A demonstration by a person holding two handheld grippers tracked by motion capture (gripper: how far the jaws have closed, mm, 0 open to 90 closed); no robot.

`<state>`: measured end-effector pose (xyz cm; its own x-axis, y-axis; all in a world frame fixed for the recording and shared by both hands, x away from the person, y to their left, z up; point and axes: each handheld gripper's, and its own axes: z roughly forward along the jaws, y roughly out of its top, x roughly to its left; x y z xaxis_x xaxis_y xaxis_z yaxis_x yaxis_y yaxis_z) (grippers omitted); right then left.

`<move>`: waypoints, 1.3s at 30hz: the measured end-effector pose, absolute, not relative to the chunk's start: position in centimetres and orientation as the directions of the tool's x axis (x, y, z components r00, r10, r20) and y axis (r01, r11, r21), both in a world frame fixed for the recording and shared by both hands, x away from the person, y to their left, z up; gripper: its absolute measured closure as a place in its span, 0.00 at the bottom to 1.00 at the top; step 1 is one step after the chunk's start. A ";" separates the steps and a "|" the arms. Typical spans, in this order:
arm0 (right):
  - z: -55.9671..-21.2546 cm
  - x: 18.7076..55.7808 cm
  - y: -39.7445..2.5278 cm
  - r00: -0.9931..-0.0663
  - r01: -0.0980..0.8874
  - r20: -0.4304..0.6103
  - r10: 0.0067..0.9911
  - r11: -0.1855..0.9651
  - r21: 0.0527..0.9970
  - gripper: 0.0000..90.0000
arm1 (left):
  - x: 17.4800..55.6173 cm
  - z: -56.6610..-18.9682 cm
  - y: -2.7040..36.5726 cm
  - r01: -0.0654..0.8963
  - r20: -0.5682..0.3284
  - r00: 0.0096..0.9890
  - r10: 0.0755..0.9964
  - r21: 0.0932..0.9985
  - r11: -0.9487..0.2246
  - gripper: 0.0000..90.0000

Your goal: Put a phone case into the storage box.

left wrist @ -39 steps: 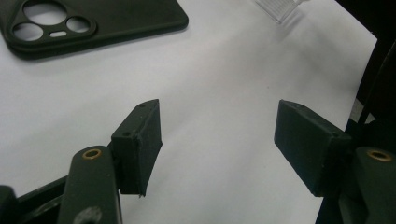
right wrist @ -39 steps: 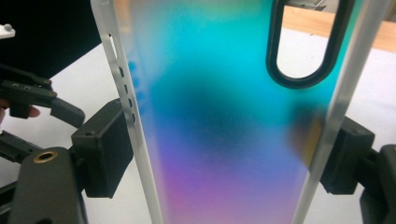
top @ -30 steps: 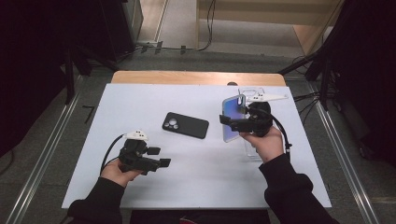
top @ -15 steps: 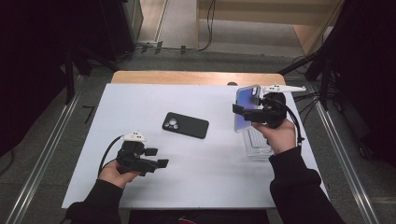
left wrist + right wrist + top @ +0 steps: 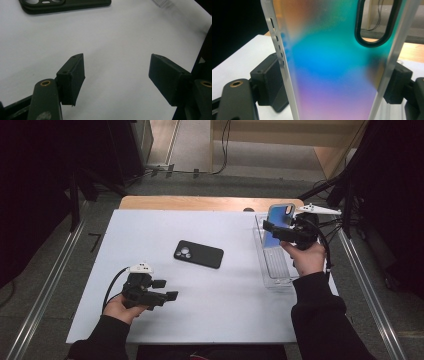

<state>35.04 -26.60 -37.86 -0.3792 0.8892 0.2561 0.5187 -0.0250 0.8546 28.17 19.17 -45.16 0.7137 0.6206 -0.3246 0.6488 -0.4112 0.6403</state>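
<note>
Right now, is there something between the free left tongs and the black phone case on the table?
Nothing visible. The left tongs stand open near the table's front edge, and only bare white table lies between them and the black phone case. The iridescent case is far off, clamped in the right tongs over the clear tray.

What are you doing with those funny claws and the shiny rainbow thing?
A person holds a claw in each hand at a white table. The right claw is shut on a rainbow phone case, lifted upright above a clear plastic tray at the table's right edge. The left claw is open and holds nothing, low over the table near the person. A black phone case lies flat mid-table.
</note>
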 end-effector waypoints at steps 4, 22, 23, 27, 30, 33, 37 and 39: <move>-38.2 36.1 -27.2 -0.346 0.518 0.246 0.905 -0.035 0.855 0.18 | 28.1 -45.2 19.2 0.648 -0.323 0.714 0.621 0.641 -0.412 0.33; -40.7 42.7 -27.7 -0.273 0.589 0.230 0.934 -0.027 0.808 0.18 | 28.3 -45.5 19.2 0.652 -0.319 0.712 0.625 0.631 -0.420 0.33; -40.8 42.9 -27.7 -0.267 0.590 0.224 0.937 -0.025 0.807 0.18 | 28.3 -45.5 19.2 0.652 -0.321 0.713 0.623 0.632 -0.419 0.33; -41.2 44.0 -27.9 -0.246 0.595 0.216 0.945 -0.028 0.803 0.18 | 28.3 -45.5 19.2 0.654 -0.322 0.712 0.624 0.630 -0.420 0.33; -41.7 44.6 -27.8 -0.237 0.604 0.220 0.946 -0.034 0.796 0.18 | 28.3 -45.5 19.2 0.654 -0.323 0.712 0.624 0.630 -0.419 0.33; -42.3 45.3 -27.8 -0.232 0.607 0.215 0.949 -0.031 0.794 0.18 | 28.3 -45.6 19.2 0.655 -0.324 0.711 0.624 0.629 -0.419 0.33; -43.2 46.1 -27.7 -0.206 0.626 0.222 0.953 -0.046 0.778 0.18 | 28.3 -45.6 19.1 0.654 -0.324 0.713 0.622 0.628 -0.422 0.33; -43.7 46.6 -27.6 -0.202 0.635 0.213 0.956 -0.038 0.772 0.18 | 28.3 -45.6 19.1 0.653 -0.324 0.713 0.621 0.629 -0.421 0.33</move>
<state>46.55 -27.62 -43.68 -0.2018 0.9559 0.2132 0.6349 -0.0380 0.7717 28.28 19.10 -45.63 0.7133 0.6213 -0.3243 0.6530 -0.4212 0.6294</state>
